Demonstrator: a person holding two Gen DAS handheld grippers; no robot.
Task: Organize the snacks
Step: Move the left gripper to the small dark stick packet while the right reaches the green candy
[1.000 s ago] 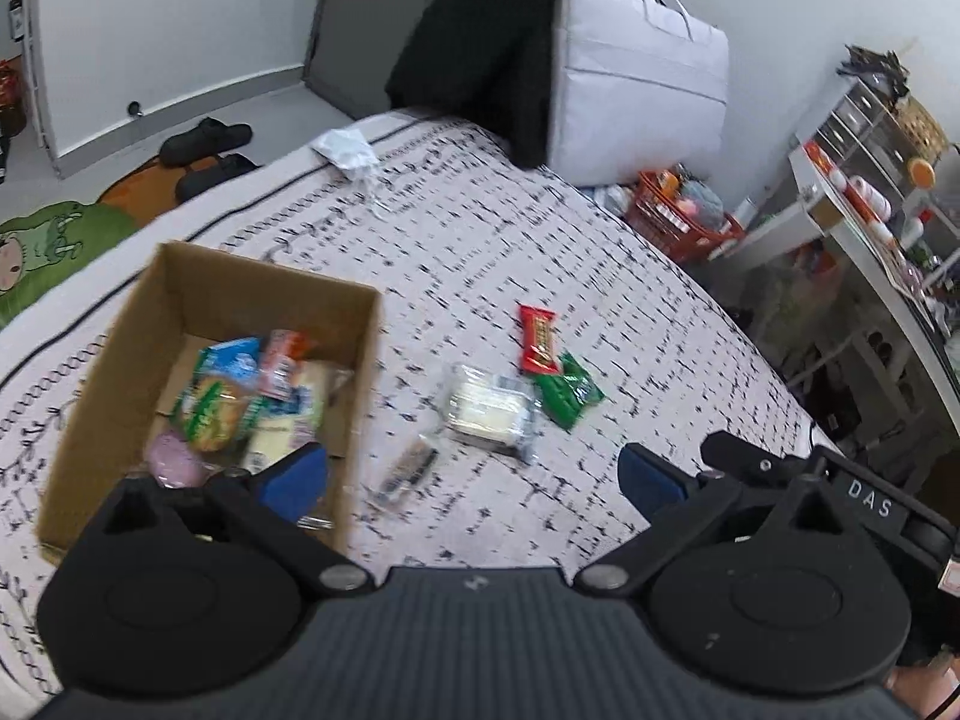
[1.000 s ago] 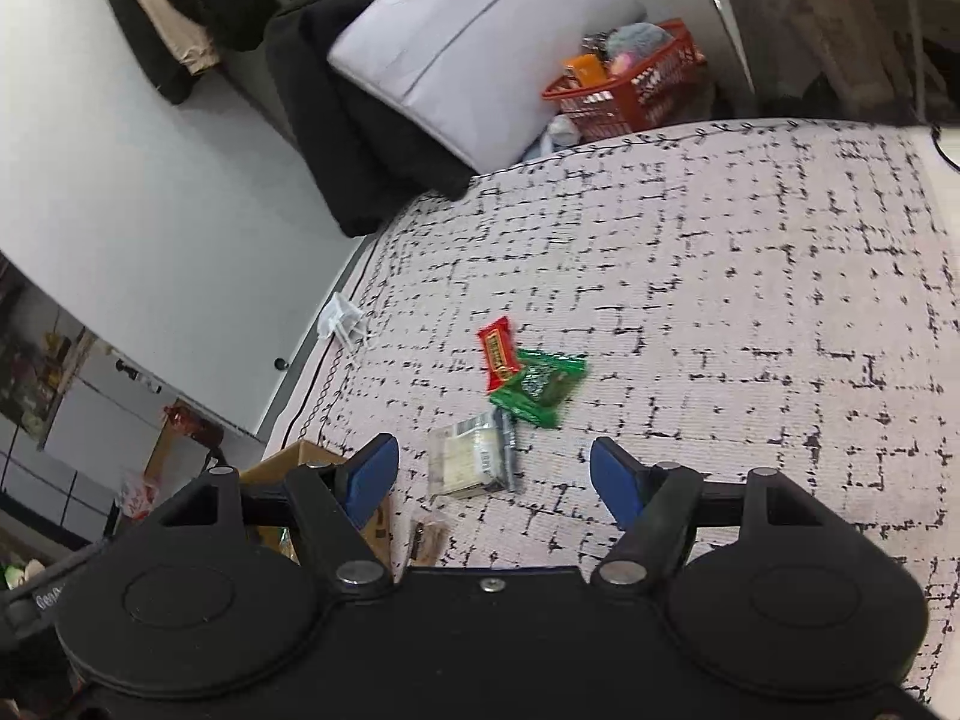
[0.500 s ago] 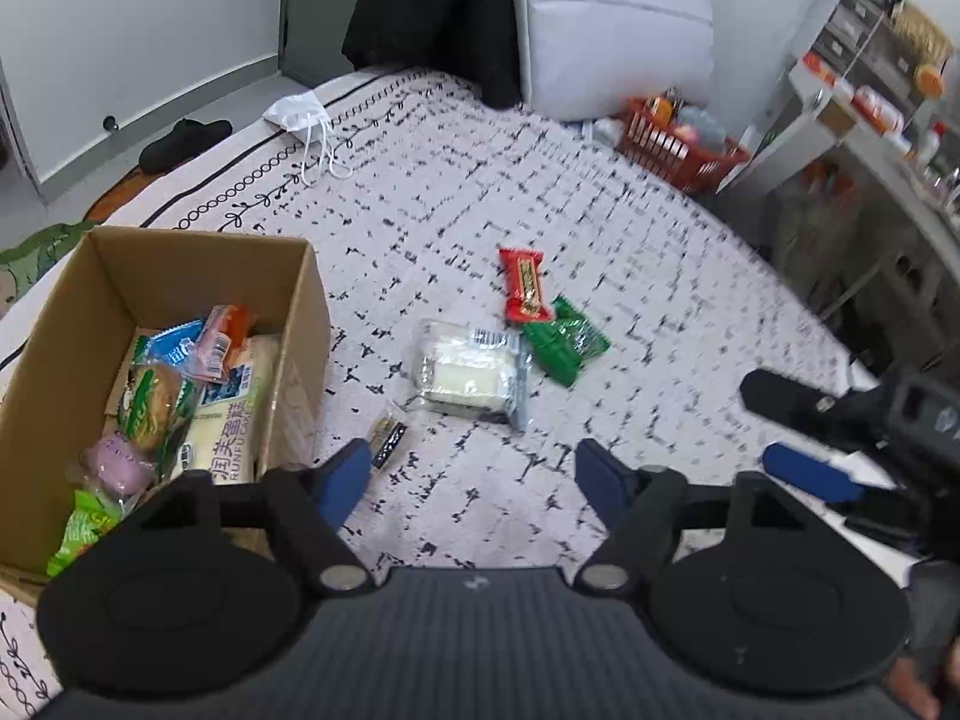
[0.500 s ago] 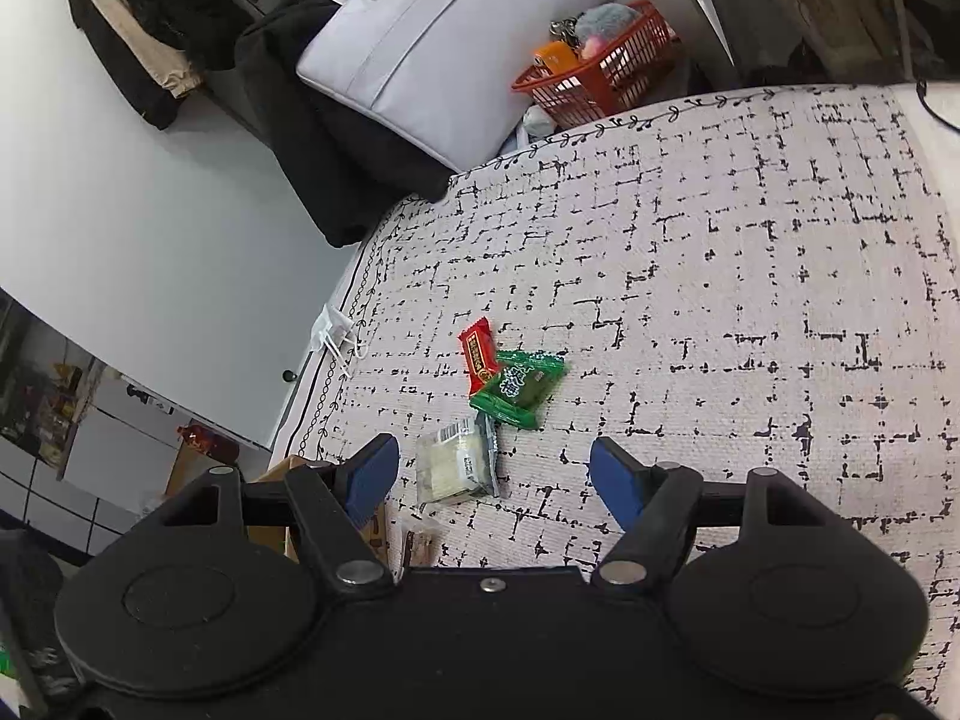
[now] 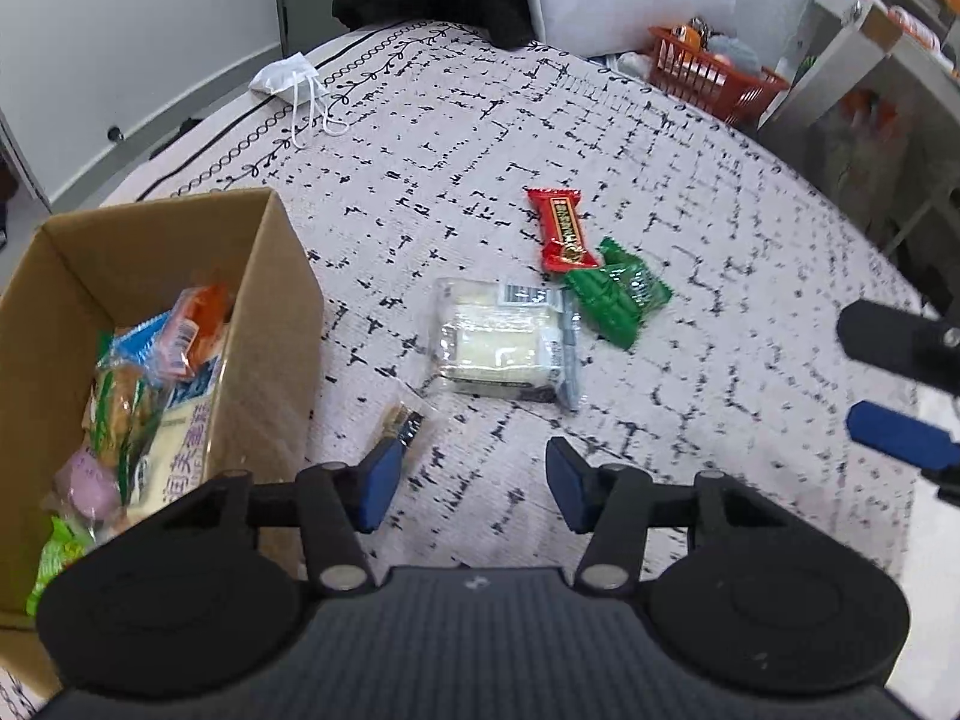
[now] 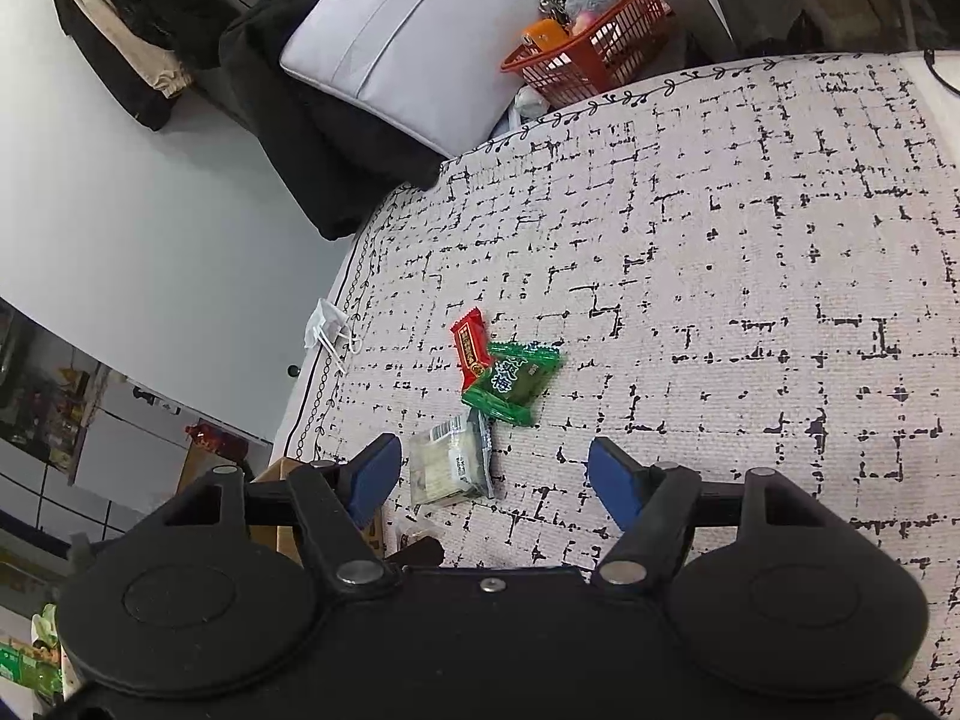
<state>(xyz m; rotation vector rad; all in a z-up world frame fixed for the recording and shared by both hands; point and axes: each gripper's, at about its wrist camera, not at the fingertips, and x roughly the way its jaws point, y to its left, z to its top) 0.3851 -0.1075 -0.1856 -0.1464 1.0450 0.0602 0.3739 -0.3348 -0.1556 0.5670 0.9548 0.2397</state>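
A cardboard box (image 5: 282, 276) at the left holds several snack packets (image 5: 150, 384). On the patterned bed cover lie a red bar (image 5: 562, 231), a green packet (image 5: 618, 294), a clear pack of white cakes (image 5: 498, 342) and a small clear packet (image 5: 403, 420) beside the box. My left gripper (image 5: 471, 483) is open and empty, just short of the small packet. My right gripper (image 6: 495, 477) is open and empty, near the white cake pack (image 6: 447, 465); the red bar (image 6: 471, 348) and green packet (image 6: 513, 381) lie beyond it. The right gripper's fingers (image 5: 900, 435) show at the right edge of the left wrist view.
A white face mask (image 5: 288, 81) lies at the far edge of the bed. A grey bag (image 6: 420, 30), dark clothes (image 6: 324, 138) and an orange basket (image 6: 594, 45) stand beyond the bed. Shelves (image 5: 882, 30) stand at the right.
My left gripper has moved forward and lower, from over the box toward the loose snacks, and its jaws are closer together but still open. My right gripper has shifted slightly and stayed open.
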